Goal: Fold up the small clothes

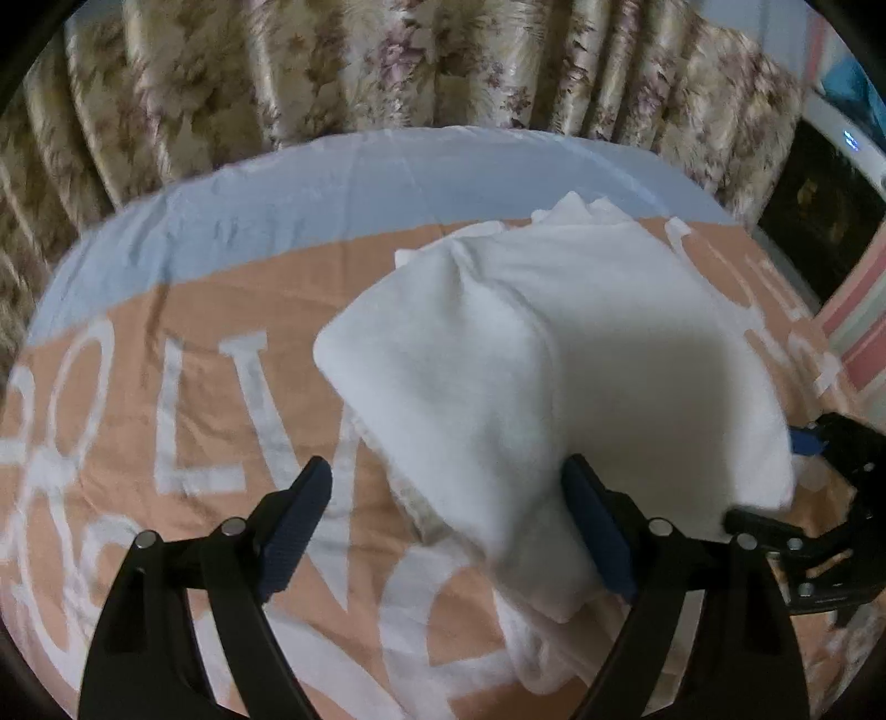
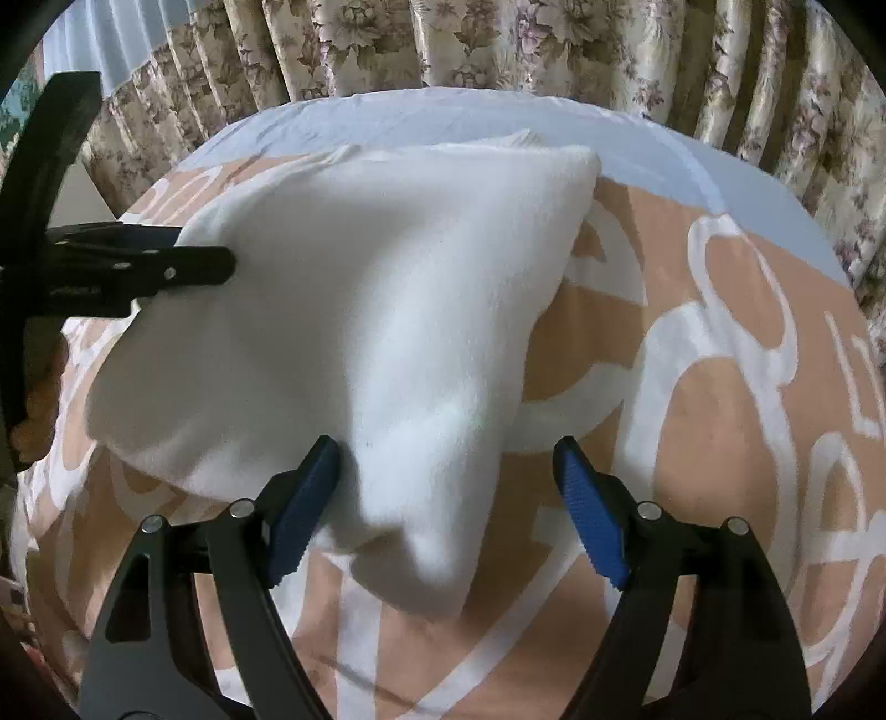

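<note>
A white fleece garment (image 1: 554,354) lies partly folded on the bed, a thick doubled layer with a looser part under its near end. My left gripper (image 1: 448,520) is open; the garment's near corner lies between its blue pads, against the right one. My right gripper (image 2: 446,498) is open too, and the garment (image 2: 354,310) drapes down between its fingers, touching the left pad. The right gripper shows at the garment's right edge in the left wrist view (image 1: 819,498). The left gripper shows at the garment's left edge in the right wrist view (image 2: 138,266).
The bed has a peach cover with large white letters (image 1: 183,410) and a pale blue band (image 1: 332,183) at the far side. Flowered curtains (image 2: 498,44) hang close behind the bed. A dark appliance or screen (image 1: 819,205) stands at the far right.
</note>
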`<action>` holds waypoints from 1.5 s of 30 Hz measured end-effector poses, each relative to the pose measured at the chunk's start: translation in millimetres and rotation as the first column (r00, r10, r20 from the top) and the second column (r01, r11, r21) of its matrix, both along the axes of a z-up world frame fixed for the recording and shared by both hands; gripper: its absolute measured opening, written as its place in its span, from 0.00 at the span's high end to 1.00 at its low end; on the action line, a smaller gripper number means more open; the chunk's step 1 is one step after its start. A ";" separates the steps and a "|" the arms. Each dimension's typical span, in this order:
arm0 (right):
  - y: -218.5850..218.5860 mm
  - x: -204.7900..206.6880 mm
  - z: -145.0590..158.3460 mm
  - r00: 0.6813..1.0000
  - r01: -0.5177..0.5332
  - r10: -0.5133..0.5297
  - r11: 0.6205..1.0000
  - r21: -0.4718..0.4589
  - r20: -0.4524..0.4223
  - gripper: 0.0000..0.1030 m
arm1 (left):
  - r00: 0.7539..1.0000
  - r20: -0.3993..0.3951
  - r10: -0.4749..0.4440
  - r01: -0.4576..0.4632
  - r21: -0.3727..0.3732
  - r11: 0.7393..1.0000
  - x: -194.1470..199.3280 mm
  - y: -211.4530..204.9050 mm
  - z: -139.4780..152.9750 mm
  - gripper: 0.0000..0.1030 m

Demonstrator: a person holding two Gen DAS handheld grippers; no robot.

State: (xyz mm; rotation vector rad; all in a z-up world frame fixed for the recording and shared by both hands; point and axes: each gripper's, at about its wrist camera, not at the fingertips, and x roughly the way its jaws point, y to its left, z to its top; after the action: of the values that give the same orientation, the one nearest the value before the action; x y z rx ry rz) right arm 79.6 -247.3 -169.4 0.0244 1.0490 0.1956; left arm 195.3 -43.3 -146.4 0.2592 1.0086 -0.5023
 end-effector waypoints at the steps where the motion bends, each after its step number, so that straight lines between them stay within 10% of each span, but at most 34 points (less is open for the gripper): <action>1: -1.3 -1.7 -0.8 1.000 0.000 0.000 1.000 0.006 -0.003 0.23 | 1.000 0.014 -0.016 0.016 0.020 1.000 -0.1 -3.5 -0.1 0.16; 8: -1.3 -5.4 7.5 1.000 0.007 -0.007 1.000 -0.001 0.012 0.23 | 0.995 0.088 -0.055 0.045 0.107 0.993 -10.8 -10.3 7.8 0.15; 14: -12.0 -24.9 52.5 0.985 0.087 -0.098 0.993 0.081 0.141 0.03 | 0.987 0.138 0.084 -0.093 0.059 0.994 -48.1 15.6 36.6 0.05; 22: -7.5 -66.3 84.3 0.942 0.263 -0.284 0.955 0.135 0.179 0.03 | 0.933 0.194 0.305 -0.302 -0.044 0.952 -113.8 61.3 72.9 0.02; 37: 50.3 -127.5 139.7 0.900 0.290 -0.298 0.954 0.075 0.318 0.03 | 0.922 0.259 0.288 -0.242 -0.195 0.951 -209.7 82.6 130.4 0.02; 45: 61.8 -156.1 168.1 0.867 0.322 -0.311 0.946 0.038 0.388 0.03 | 0.868 0.383 0.316 -0.276 -0.157 0.948 -237.7 82.5 161.8 0.02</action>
State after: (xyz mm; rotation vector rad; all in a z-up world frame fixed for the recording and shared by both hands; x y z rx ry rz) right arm -76.5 -185.5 -1.3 0.1269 0.6343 -0.1136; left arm -42.4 39.2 15.4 0.1086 0.5999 -0.2010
